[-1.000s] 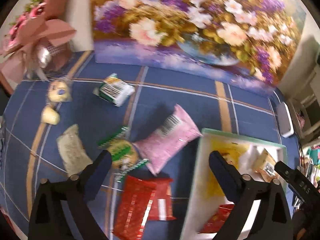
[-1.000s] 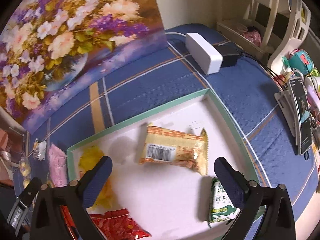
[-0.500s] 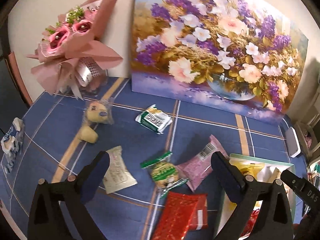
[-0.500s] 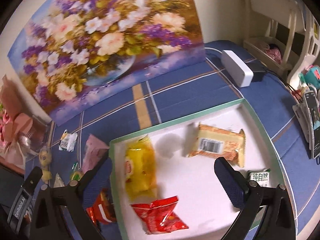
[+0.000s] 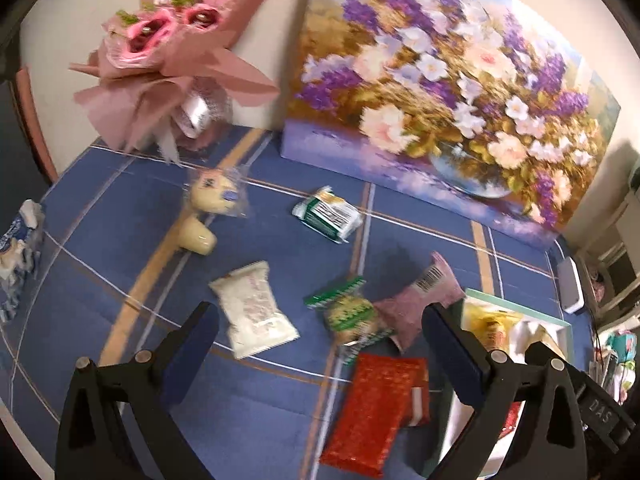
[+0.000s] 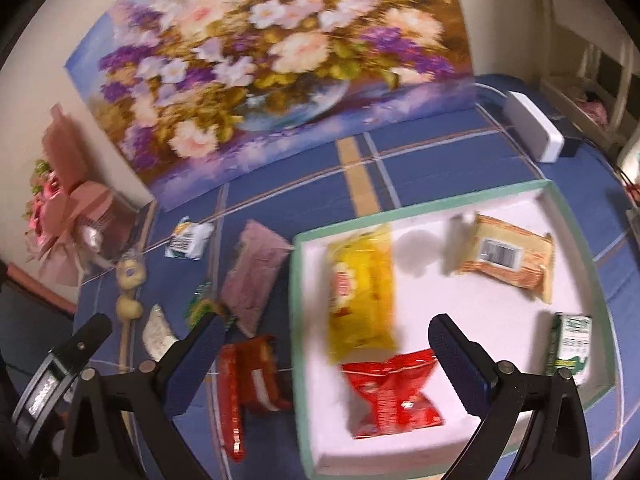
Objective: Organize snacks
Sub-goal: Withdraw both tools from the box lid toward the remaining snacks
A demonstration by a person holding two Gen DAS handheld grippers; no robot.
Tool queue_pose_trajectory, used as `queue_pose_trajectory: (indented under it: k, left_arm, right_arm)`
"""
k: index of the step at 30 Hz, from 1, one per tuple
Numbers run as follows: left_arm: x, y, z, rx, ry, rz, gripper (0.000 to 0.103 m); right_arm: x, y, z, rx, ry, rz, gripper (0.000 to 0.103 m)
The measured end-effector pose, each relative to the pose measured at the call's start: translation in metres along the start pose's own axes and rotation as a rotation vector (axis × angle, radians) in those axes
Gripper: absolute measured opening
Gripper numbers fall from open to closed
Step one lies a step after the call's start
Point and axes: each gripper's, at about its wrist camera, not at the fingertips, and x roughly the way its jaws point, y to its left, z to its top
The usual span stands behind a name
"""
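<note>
We hold both grippers above the blue-clothed bench (image 5: 112,224), and nothing sits between their fingers. Our left gripper (image 5: 320,340) is spread wide over loose snacks: a white packet (image 5: 254,308), a green-wrapped biscuit (image 5: 350,316), a pink packet (image 5: 416,304) and a red packet (image 5: 376,400) lying flat on the cloth, with a green-and-white packet (image 5: 328,214) farther off near the flower painting (image 5: 448,92). Our right gripper (image 6: 326,344) is equally wide apart over the near-left part of the white tray (image 6: 516,344), which holds a yellow packet (image 6: 360,292), a red crumpled bag (image 6: 390,392), an orange biscuit pack (image 6: 508,256) and a green carton (image 6: 570,344) against its right wall.
</note>
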Motion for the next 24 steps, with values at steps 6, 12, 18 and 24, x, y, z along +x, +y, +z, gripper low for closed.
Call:
queue_pose_trajectory:
  k: [6, 12, 18, 24]
  left_arm:
    - [-0.006, 0.025, 0.003, -0.027, 0.011, 0.065, 0.101]
    - [-0.006, 0.048, 0.002, -0.111, 0.06, 0.049, 0.101]
    - [0.012, 0.05, -0.012, -0.131, 0.162, 0.044, 0.101]
    - [0.032, 0.04, -0.025, -0.125, 0.269, 0.002, 0.101]
  right_arm:
    - [0.003, 0.032, -0.01, -0.067, 0.016, 0.067, 0.103]
    - [0.009, 0.047, -0.023, -0.117, 0.049, 0.073, 0.103]
    - [0.025, 0.05, -0.039, -0.175, 0.147, -0.007, 0.103]
    - [0.031, 0.031, -0.042, -0.128, 0.228, -0.085, 0.103]
